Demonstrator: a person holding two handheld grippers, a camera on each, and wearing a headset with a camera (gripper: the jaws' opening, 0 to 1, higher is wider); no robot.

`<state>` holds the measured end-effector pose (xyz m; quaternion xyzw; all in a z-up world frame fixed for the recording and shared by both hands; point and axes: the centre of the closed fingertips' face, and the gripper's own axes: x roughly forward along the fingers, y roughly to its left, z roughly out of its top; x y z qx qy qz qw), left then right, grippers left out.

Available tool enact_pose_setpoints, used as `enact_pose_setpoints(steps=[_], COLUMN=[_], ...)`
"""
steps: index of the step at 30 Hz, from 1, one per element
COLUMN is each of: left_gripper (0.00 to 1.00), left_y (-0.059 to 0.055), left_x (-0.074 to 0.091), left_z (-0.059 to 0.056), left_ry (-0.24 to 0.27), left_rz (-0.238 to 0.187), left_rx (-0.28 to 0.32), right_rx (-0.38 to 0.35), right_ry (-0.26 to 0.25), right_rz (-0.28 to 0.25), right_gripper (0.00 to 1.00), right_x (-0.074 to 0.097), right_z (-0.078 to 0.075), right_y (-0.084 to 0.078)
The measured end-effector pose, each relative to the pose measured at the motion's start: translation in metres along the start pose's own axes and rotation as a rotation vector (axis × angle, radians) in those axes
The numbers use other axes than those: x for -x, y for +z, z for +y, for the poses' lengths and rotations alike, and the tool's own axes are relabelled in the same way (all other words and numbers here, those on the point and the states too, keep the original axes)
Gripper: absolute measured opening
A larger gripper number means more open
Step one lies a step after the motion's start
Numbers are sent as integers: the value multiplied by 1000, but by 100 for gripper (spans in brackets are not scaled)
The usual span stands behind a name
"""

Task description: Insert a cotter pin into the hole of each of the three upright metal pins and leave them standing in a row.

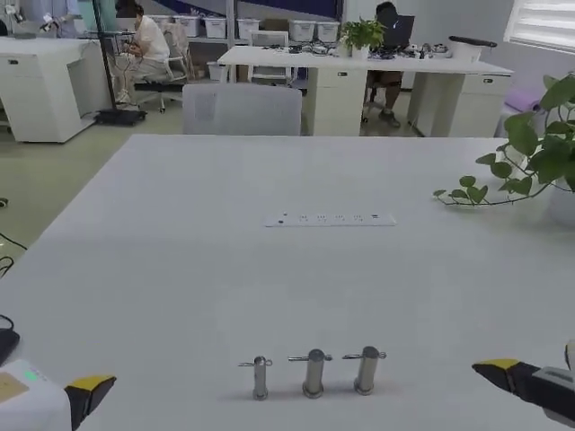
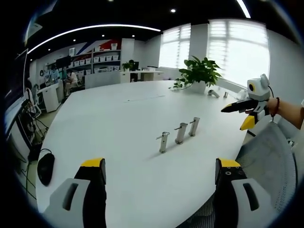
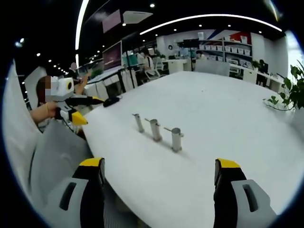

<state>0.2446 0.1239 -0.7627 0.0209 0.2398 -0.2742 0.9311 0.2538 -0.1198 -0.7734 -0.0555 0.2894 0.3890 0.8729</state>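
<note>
Steel-grey, the three metal pins (image 1: 314,373) stand upright in a row near your edge of the white desk (image 1: 269,269). Each has a cotter pin (image 1: 310,357) crossing through its top. Your left gripper (image 2: 160,164) and your right gripper (image 3: 159,164) both have their jaws spread wide and hold nothing, one on either side of the row, well apart from it.
</note>
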Motion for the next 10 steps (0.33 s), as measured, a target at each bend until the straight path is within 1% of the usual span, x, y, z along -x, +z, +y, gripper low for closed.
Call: enact_pose_setpoints(steps=[5,8,10], left_gripper=[95,95,95], left_y=[0,0,0], left_x=[0,1,1], left_z=[0,1,1], left_ry=[1,3,4], left_rz=[-1,-6,-8], left_rx=[8,10,9], right_rx=[-5,1,-3], right_ry=[-4,-9,-13], right_rz=[1,17,12], right_gripper=[96,96,96], right_x=[0,-1,0], right_z=[0,0,-1], right_y=[0,-3,-2])
